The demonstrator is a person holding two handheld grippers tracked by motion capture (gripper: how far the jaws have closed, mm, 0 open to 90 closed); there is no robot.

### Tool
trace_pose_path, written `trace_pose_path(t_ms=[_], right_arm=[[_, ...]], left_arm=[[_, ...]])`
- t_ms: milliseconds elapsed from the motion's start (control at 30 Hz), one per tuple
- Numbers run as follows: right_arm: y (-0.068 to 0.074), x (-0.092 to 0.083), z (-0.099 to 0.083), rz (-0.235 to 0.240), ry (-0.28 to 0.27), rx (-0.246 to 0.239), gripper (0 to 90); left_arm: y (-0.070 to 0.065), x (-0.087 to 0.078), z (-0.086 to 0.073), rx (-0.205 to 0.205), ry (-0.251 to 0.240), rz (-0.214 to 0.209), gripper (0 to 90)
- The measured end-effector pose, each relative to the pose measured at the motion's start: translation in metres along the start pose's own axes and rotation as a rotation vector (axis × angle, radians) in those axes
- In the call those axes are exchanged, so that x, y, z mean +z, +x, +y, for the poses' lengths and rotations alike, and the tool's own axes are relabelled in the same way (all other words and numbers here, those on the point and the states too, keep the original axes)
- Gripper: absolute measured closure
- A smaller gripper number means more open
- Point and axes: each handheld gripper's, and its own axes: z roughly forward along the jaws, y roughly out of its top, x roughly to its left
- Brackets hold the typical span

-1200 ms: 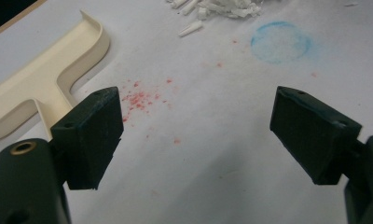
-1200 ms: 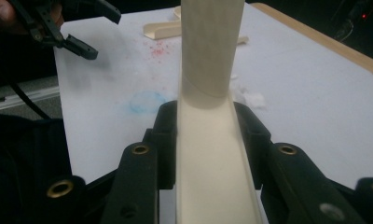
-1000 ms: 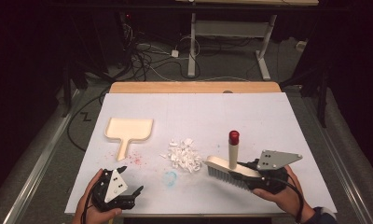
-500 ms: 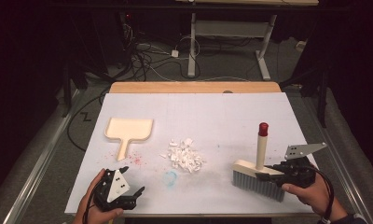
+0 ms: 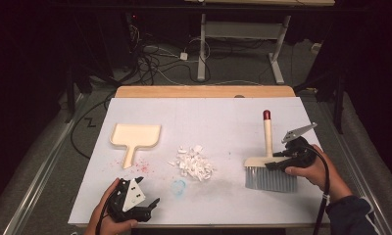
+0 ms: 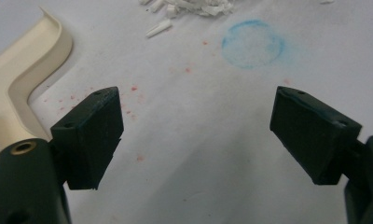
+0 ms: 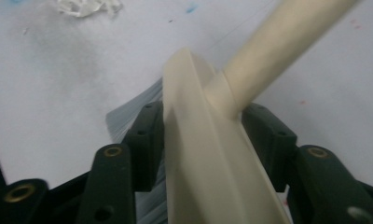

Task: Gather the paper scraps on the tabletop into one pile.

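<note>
- Our right tool (image 5: 277,164): jaws just opening, the cream-handled, grey-bristled brush (image 5: 268,161) between them, right of the white scrap pile (image 5: 193,164).
- Our left tool (image 5: 150,205): jaws wide apart, holding nothing, near-left of the pile.

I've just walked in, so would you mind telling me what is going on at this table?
A person is working with a handheld tool in each hand. The right tool has the brush between its jaws, which have just been opening; the brush now lies flat on the table, right of the pile of white scraps. The left tool waits open at the near edge, holding nothing. The cream dustpan lies to the left.
</note>
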Motion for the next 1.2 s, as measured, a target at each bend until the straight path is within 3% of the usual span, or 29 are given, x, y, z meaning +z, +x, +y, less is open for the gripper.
trace_pose_path(t_ms=[233, 267, 300, 367, 467, 600, 667, 900, 967, 1033, 1200], right_arm=[[-0.014, 0.0, 0.012, -0.026, 0.042, -0.018, 44.6], [-0.016, -0.002, 0.013, -0.059, 0.043, -0.029, 47.6], [-0.018, -0.005, 0.013, -0.097, 0.038, -0.028, 56.0], [-0.021, -0.009, 0.012, -0.1, 0.008, -0.02, 54.5], [-0.021, -0.011, 0.012, -0.193, -0.005, -0.009, 52.9], [-0.017, -0.015, 0.01, -0.251, -0.128, 0.016, 53.3], [-0.013, -0.015, 0.009, -0.312, -0.155, 0.017, 53.5], [0.0, -0.012, 0.008, -0.407, -0.284, -0.03, 48.4], [0.004, -0.013, 0.01, -0.416, -0.329, -0.033, 44.0], [0.009, -0.014, 0.012, -0.466, -0.356, -0.048, 41.1], [0.022, -0.019, 0.014, -0.481, -0.442, -0.047, 30.9]], left_arm=[[-0.001, -0.001, -0.001, -0.004, 0.0, 0.001, 16.3], [-0.001, -0.001, -0.001, -0.002, 0.0, 0.001, 16.2], [-0.001, -0.001, 0.0, 0.001, 0.0, 0.0, 16.3], [-0.001, -0.001, 0.0, -0.001, -0.004, 0.0, 16.2], [-0.001, -0.001, 0.0, -0.008, -0.006, 0.001, 16.3], [-0.001, -0.002, 0.001, -0.01, -0.011, 0.004, 16.2], [-0.001, -0.003, 0.0, -0.007, -0.01, 0.005, 16.2], [0.0, -0.006, 0.0, -0.003, -0.014, 0.028, 16.2], [0.001, -0.006, 0.0, -0.002, -0.008, 0.034, 16.2], [0.002, -0.006, 0.0, 0.002, -0.004, 0.043, 16.2], [0.005, -0.009, -0.001, -0.01, -0.004, 0.082, 16.3]])
